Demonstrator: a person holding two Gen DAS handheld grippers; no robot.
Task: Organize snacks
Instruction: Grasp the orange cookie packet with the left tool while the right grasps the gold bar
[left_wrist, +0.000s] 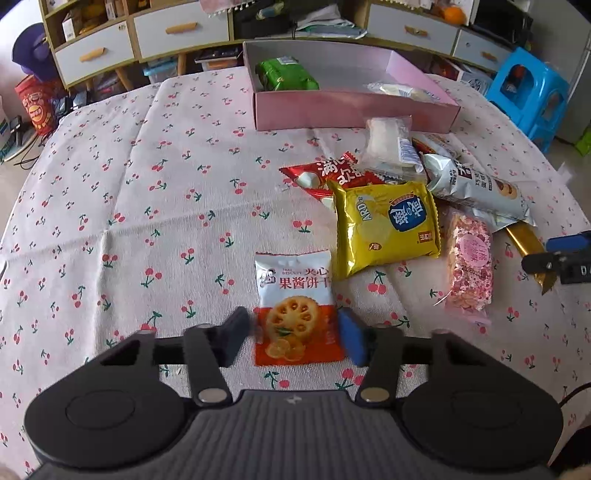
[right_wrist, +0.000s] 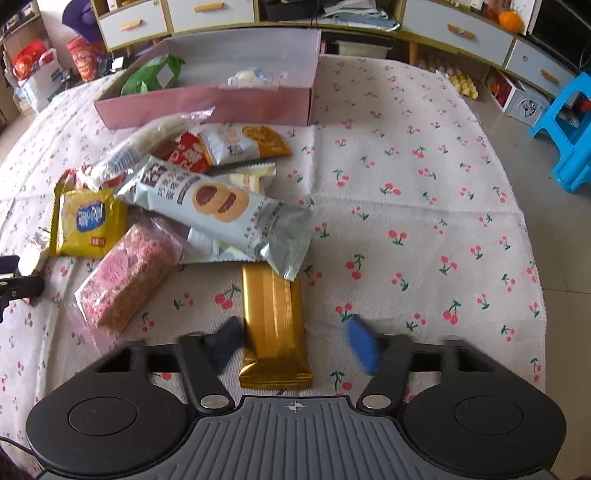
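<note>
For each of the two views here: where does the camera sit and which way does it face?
Left wrist: on the left gripper, tilted down at the cherry-print tablecloth; its fingers flank a jam biscuit packet.
Right wrist: on the right gripper, tilted down; its fingers flank a gold bar packet, right finger apart.
Shared: the pink box, the yellow packet, and each other's gripper at the edge.

"ARD" on yellow snack packet (left_wrist: 386, 227)

The gold bar (right_wrist: 274, 328) has its far end hidden under the silver cookie packet (right_wrist: 221, 206). Both pads (right_wrist: 360, 345) of the right hand-held gripper (right_wrist: 291, 343) are motion-blurred.
</note>
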